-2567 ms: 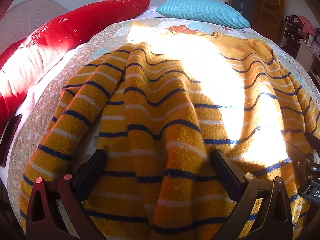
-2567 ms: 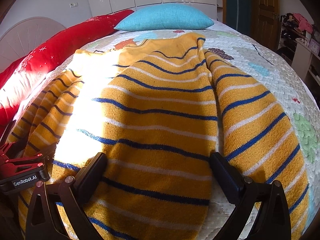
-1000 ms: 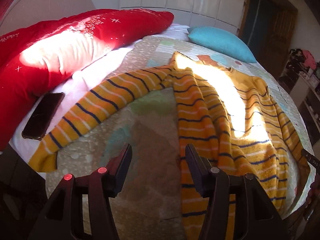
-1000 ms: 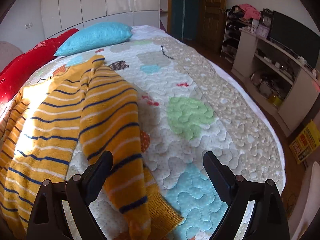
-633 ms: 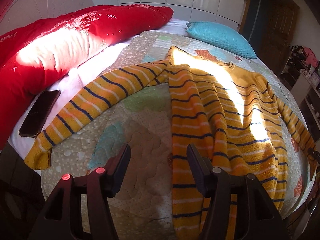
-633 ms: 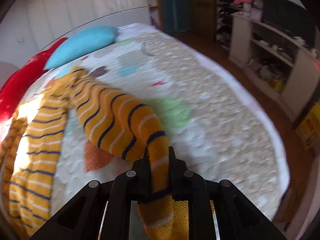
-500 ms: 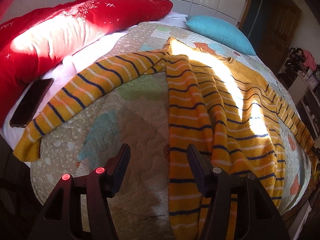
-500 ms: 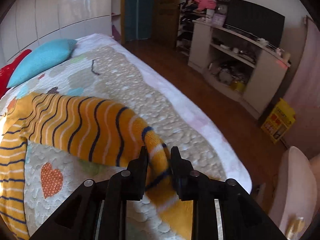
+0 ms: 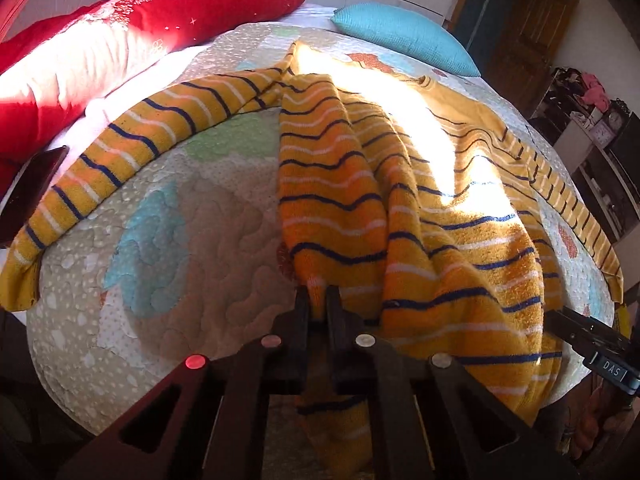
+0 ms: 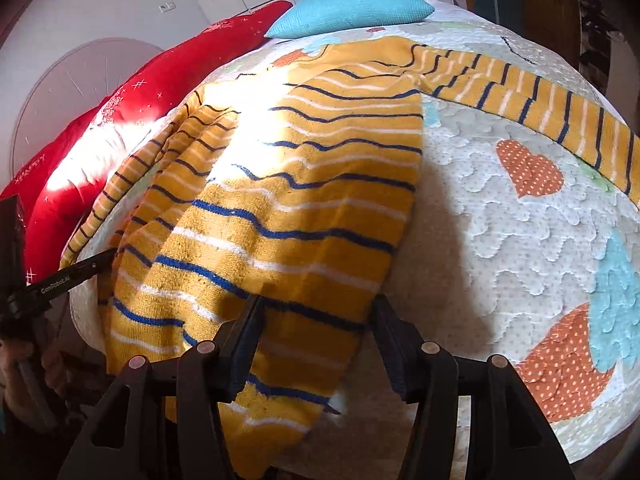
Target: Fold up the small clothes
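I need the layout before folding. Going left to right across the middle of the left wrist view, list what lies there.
Dark phone at the bed's edge → sweater's outstretched sleeve → bare patch of quilt → sweater body, its hem pinched by the left gripper → other sleeve.

A quilt [image 9: 168, 248] covers the bed — it is pale, with bumpy stitching and patches of blue, green and orange. One orange patch is a dotted heart [image 10: 528, 170]. A long red cushion [image 9: 100, 52] with white stars lies along one side. A blue pillow [image 9: 404, 38] sits at the far end. A dark phone [image 9: 30, 188] lies just beside the red cushion — near the bed's edge.
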{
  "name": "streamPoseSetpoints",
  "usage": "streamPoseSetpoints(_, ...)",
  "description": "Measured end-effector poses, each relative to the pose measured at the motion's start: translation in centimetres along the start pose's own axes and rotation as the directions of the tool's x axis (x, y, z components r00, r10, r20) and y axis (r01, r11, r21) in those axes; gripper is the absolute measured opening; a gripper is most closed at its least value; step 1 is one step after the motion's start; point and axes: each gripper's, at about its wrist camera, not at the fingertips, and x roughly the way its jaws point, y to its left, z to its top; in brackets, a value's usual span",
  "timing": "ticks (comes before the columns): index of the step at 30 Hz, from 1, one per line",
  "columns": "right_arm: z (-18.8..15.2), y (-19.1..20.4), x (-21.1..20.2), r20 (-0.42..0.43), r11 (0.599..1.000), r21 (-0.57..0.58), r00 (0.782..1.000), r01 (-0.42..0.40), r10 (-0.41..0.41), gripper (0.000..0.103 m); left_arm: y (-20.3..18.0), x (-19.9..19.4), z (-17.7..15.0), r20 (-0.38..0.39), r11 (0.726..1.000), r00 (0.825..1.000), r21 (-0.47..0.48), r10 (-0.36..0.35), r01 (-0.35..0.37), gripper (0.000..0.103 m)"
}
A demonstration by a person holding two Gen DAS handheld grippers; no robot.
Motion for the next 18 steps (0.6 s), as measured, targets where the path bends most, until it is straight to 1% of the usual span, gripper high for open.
streamPoseSetpoints(1,0.3,-0.1,0.0,-0.004,1.0,0.005,1.0,-0.013,0.013,0.011,0.2,-0.4,-0.1,0.007,1.0,1.0,-0.006,0.016,-0.016,0.006)
streamPoseSetpoints(2,0.7,-0.2,0.3,-0.011,0.999,0.02,0.999,-0.033,0.033,0.01,0.5,-0.9,-0.2,0.013,0.999,0.999,-0.011,0.035,-0.035,0.006)
streamPoseSetpoints(4,0.5,-1.3,-0.9,0.009,0.997,0.051,0.998,-0.06,0.06,0.009,1.1,-2.0,-0.3,0.031,0.997,0.997,-0.018,0.069,-0.069,0.006)
streamPoseSetpoints(8,-1.0,-3.3,-3.5,0.017,0.998,0.059,1.0,0.015,-0.016,0.008,2.2,-4.0,-1.3,0.05,0.99,0.989,-0.024,0.138,-0.137,0.003)
streamPoseSetpoints(11,-2.7,-5.5,-4.5,-0.008,0.994,0.104,0.999,0.039,-0.039,0.008,3.1,-4.6,-2.2,0.043,0.989,0.989,-0.044,0.141,-0.139,0.003)
streamPoseSetpoints(12,-3.3,-5.8,-4.6,-0.019,0.993,0.107,0.999,0.041,-0.039,0.006,3.4,-4.8,-2.5,0.04,0.988,0.988,-0.048,0.149,-0.147,0.003)
streamPoseSetpoints(13,-3.6,-6.2,-4.7,-0.033,0.993,0.101,0.998,0.058,-0.055,0.005,3.6,-5.0,-2.8,0.038,0.985,0.986,-0.049,0.165,-0.163,0.003)
streamPoseSetpoints(15,-4.4,-6.7,-5.3,-0.034,0.993,0.083,0.996,0.082,-0.08,0.006,3.9,-5.5,-3.2,0.052,0.984,0.983,-0.044,0.177,-0.174,0.003)
streamPoseSetpoints(16,-4.5,-7.2,-5.8,-0.025,0.993,0.085,0.997,0.081,-0.079,0.006,4.0,-5.9,-3.3,0.059,0.982,0.981,-0.042,0.186,-0.184,0.005)
streamPoseSetpoints(17,-4.5,-7.5,-6.0,-0.011,0.992,0.098,0.997,0.077,-0.076,0.006,3.8,-6.2,-3.4,0.066,0.98,0.978,-0.037,0.199,-0.197,0.011)
streamPoseSetpoints(18,-4.3,-8.1,-6.4,0.001,0.991,0.115,0.998,0.07,-0.07,0.006,3.5,-6.6,-3.3,0.08,0.978,0.975,-0.03,0.207,-0.205,0.023)
